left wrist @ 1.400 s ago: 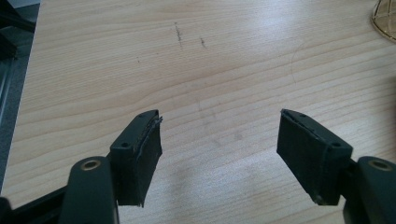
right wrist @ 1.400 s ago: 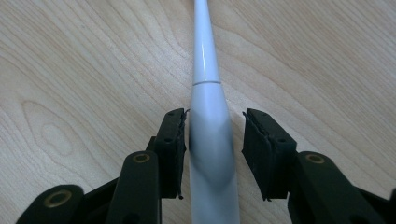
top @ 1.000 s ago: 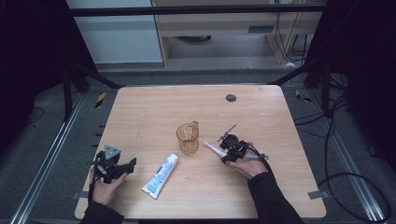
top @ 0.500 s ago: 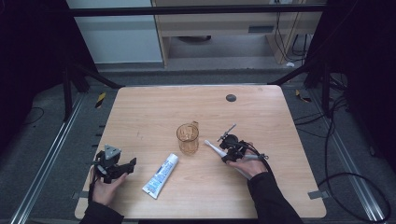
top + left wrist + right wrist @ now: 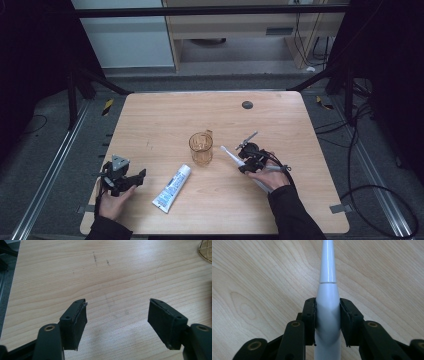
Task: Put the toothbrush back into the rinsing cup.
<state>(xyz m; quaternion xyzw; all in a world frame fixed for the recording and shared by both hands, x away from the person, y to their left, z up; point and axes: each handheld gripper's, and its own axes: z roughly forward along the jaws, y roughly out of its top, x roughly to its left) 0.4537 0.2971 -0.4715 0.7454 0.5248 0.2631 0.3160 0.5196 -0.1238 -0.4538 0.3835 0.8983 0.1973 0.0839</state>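
Toothbrush (image 5: 327, 315) lies on the worktop (image 5: 280, 120) just right of the cup (image 5: 201, 148), pinched at its thick handle by the right gripper's (image 5: 248, 159) jaws. Its smooth taper could slip forward when lifted, and its long neck might tip the cup. The left gripper (image 5: 117, 322), jaws spread, holds nothing.

No lettering is showing clearly enough to read. The toothpaste tube (image 5: 172, 188) is carrying blue print on its white body, but it is blurring into smudges in the high view, too small to make out.
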